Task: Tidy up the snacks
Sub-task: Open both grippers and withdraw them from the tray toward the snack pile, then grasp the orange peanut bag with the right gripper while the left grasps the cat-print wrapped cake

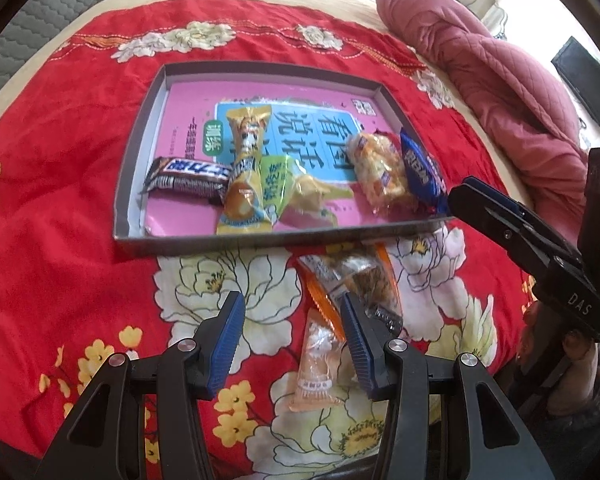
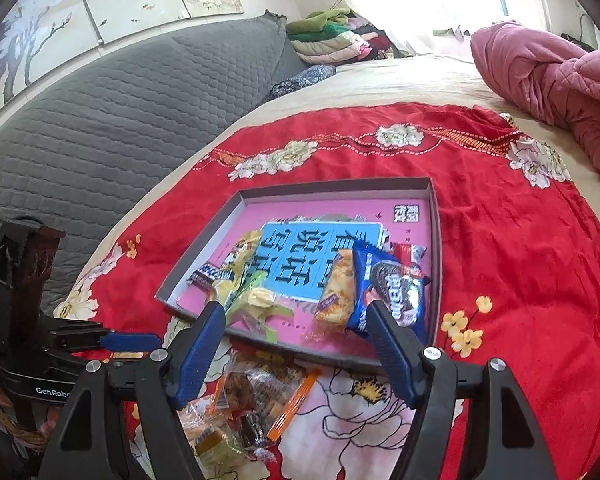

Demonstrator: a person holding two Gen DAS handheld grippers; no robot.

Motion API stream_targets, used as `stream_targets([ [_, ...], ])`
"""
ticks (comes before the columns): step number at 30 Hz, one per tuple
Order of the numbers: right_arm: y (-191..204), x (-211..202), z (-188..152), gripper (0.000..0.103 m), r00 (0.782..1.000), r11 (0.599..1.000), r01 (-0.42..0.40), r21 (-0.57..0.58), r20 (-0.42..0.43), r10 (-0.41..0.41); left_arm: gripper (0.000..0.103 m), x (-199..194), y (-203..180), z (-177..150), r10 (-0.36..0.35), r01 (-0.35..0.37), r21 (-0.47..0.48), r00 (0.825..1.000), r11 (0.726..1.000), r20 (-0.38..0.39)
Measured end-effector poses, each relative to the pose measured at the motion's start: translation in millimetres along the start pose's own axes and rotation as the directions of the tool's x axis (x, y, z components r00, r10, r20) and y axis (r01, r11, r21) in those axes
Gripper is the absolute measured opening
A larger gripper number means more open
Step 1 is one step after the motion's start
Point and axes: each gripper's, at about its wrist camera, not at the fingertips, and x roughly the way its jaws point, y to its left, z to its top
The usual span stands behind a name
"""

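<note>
bed (image 2: 400,80) | red floral cloth (image 1: 80,140) | on cloth: tray (image 1: 260,240), loose snack packets (image 1: 352,280)

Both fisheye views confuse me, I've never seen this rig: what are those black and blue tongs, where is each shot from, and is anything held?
These are hand-held tongs, one in each of a person's hands, each with a camera looking along its fingers. The left view shows the left tongs open over loose snack packets on a red floral bedspread; the other tongs reach in from the right. The right view shows the right tongs open near the shallow box that already holds several snacks, including a blue cookie pack. Nothing is held.
</note>
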Motion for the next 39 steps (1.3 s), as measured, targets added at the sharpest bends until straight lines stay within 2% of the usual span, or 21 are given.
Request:
stream_targets([
  [7, 10, 14, -14, 0.072, 0.996, 0.999, -0.026, -0.024, -0.084, 0.024, 0.051, 6, -3, -11, -0.002, 0.002, 0.018, 0.999, 1.000, -0.033],
  [15, 20, 33, -31, 0.072, 0.983, 0.999, -0.019, -0.038, -0.181, 0.012, 0.051, 17, -4, -25, -0.023, 0.024, 0.016, 0.996, 1.000, -0.081],
  [26, 9, 46, -37, 0.072, 0.972, 0.997, -0.050, 0.063, -0.227, 0.064, 0.051, 40, -4, -38, -0.040, 0.041, -0.002, 0.985, 0.999, -0.166],
  [35, 16, 59, -43, 0.072, 0.959, 0.996, -0.062, 0.066, -0.271, 0.077, 0.051, 45, -8, -42, -0.046, 0.050, 0.018, 0.986, 0.999, -0.161],
  [39, 21, 65, -45, 0.081, 0.958, 0.997, -0.052, 0.054, -0.279, 0.066, 0.049, 47, -12, -42, -0.051, 0.056, 0.029, 0.986, 0.998, -0.161],
])
